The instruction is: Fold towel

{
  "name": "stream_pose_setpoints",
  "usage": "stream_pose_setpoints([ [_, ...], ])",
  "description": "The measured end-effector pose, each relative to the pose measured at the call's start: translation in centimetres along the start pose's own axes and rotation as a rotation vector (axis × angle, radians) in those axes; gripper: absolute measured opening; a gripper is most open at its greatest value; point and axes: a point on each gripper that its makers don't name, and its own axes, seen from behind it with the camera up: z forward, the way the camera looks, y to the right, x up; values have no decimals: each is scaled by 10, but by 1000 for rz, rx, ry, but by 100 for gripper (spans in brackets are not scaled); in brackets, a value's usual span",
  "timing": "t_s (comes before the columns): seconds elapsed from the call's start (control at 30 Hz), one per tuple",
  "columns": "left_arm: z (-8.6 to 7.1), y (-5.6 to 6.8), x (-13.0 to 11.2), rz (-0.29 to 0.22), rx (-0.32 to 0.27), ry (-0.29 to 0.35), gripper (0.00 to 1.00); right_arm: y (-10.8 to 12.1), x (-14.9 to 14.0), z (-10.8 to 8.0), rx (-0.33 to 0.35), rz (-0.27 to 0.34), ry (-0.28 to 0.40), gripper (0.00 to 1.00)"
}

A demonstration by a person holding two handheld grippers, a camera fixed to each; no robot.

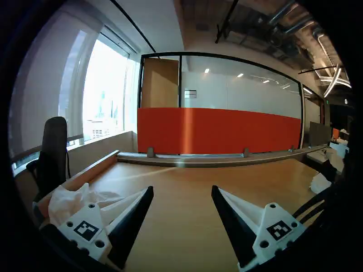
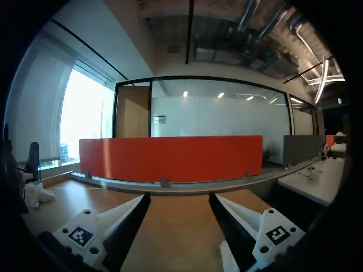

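In the left gripper view a crumpled white towel point(image 1: 75, 199) lies at the left edge of the wooden table point(image 1: 190, 199), partly behind the left finger point(image 1: 131, 217). My left gripper point(image 1: 181, 190) is open above the table with nothing between its fingers. In the right gripper view my right gripper point(image 2: 179, 197) is open too, held over the same wooden table point(image 2: 177, 231). A bunched white cloth point(image 2: 38, 194) lies far left on the table, and a small white cloth corner point(image 2: 227, 258) shows beside the right finger at the bottom.
An orange divider panel point(image 1: 218, 131) runs along the table's far edge. A black office chair point(image 1: 52, 154) stands at the left by the window. Another white cloth point(image 1: 320, 181) lies at the right edge. A grey side desk point(image 2: 317, 179) stands to the right.
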Motion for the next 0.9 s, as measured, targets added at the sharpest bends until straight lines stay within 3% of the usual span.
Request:
stream_pose_setpoints([
  [0.4, 24, 10, -55, 4, -38, 21, 94, -16, -56, 8, -9, -39, 7, 100],
  [0.7, 34, 13, -79, 18, -47, 36, 94, -28, -92, 19, 8, -69, -6, 99],
  [0.9, 37, 14, -91, 17, -49, 33, 94, -29, -114, 23, 0, -55, -25, 100],
])
